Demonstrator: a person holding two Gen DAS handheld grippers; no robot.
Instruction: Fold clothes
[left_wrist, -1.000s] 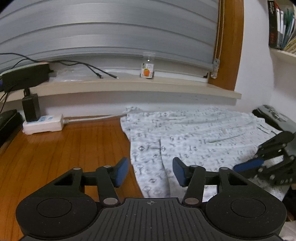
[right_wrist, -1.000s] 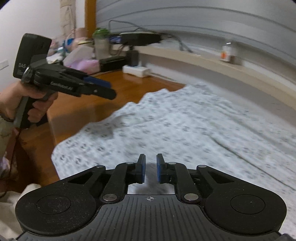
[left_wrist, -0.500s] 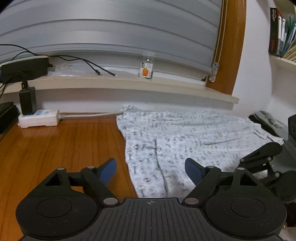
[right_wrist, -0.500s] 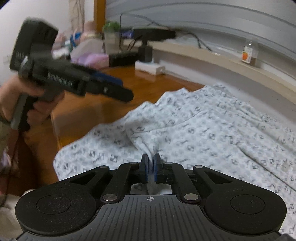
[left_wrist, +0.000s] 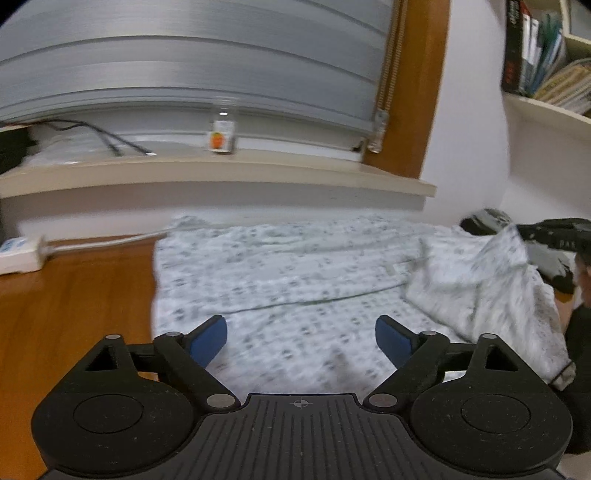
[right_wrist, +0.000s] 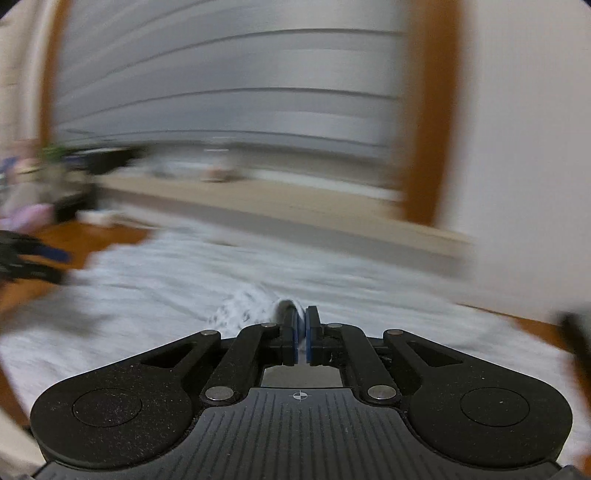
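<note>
Hovering over the patterned garment (left_wrist: 280, 280), the left gripper (left_wrist: 301, 341) has its blue pads (left_wrist: 207, 339) spread wide apart with nothing between them; only printed cloth shows through the gap. The garment is white-ish with little grey motifs and lies spread out flat across the wooden table (left_wrist: 74, 302), reaching back to the wall under the window ledge (left_wrist: 221, 177). Over on the right side of the left wrist view, one end of the garment is lifted off the table in a bunched fold, hanging from the right gripper (left_wrist: 554, 236), which is only partly in frame there. In the right wrist view the right gripper (right_wrist: 302, 339) has its pads (right_wrist: 293, 339) pressed nearly together with a sliver of cloth pinched between them, so it's clamped on the garment (right_wrist: 240, 314); everything behind it is heavily motion-blurred. The left gripper (right_wrist: 33, 258) shows as a dark smear at the left edge of that view. Other stuff: a small bottle (left_wrist: 221, 134) with an orange label on the ledge, a loose black cable (left_wrist: 110, 140) beside it, a white power strip (left_wrist: 18, 254) on the table at the far left, grey blinds (left_wrist: 184, 74) above, and books (left_wrist: 535, 48) on a shelf up in the right corner.
</note>
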